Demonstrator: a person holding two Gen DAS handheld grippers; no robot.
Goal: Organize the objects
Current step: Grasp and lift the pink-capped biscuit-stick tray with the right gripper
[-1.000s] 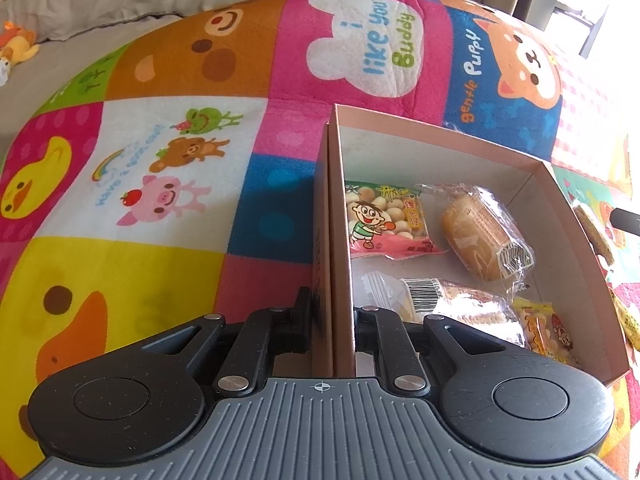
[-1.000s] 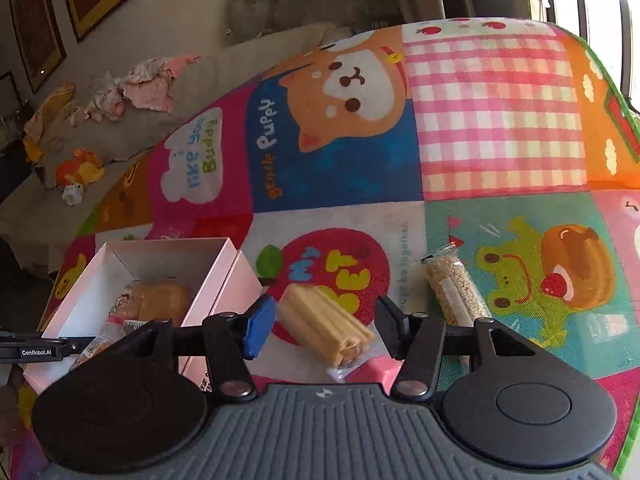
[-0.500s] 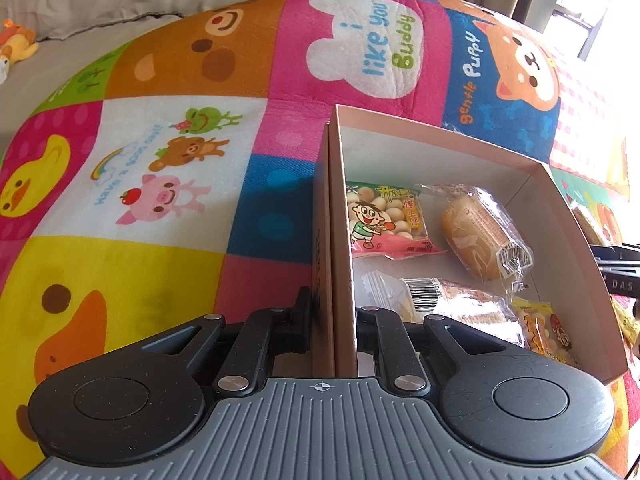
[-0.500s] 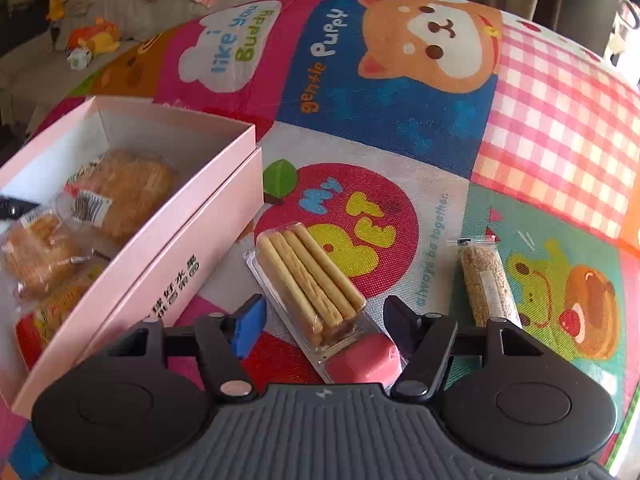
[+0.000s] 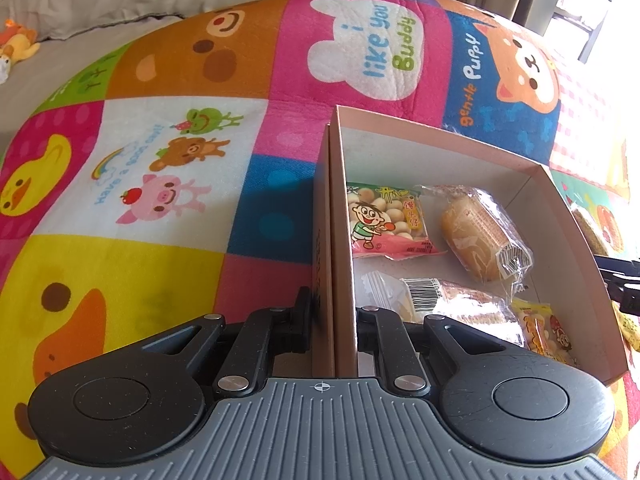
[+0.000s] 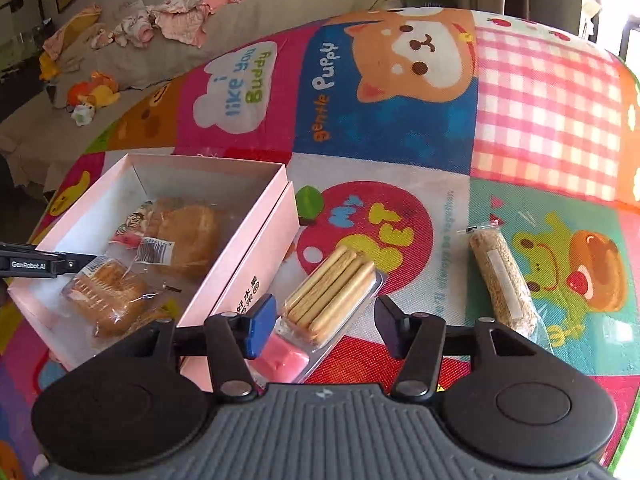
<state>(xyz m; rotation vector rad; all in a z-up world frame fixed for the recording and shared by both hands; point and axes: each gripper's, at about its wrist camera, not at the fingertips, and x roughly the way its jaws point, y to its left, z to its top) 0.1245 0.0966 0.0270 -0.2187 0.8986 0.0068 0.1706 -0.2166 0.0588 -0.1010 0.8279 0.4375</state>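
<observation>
Pink cardboard makes up the box, which sits on the left of the cartoon play mat; the left gripper has its jaws pressed onto the box's near-left wall, pinching it and steadying the box. Inside lie a biscuit-ball packet, a wrapped bun, a barcode-labelled pastry and a yellow snack bag, so a good share of the sorting looks done. Just right of the box, on the mat, lies a clear tray of biscuit sticks with a pink dip tub at its near end. The right gripper straddles that near end, its jaws having just been opening; they stand spread, and they seem not to press the pack yet, though the angle is poor. Farther right a sesame bar waits alone. Two items appear left to box.
</observation>
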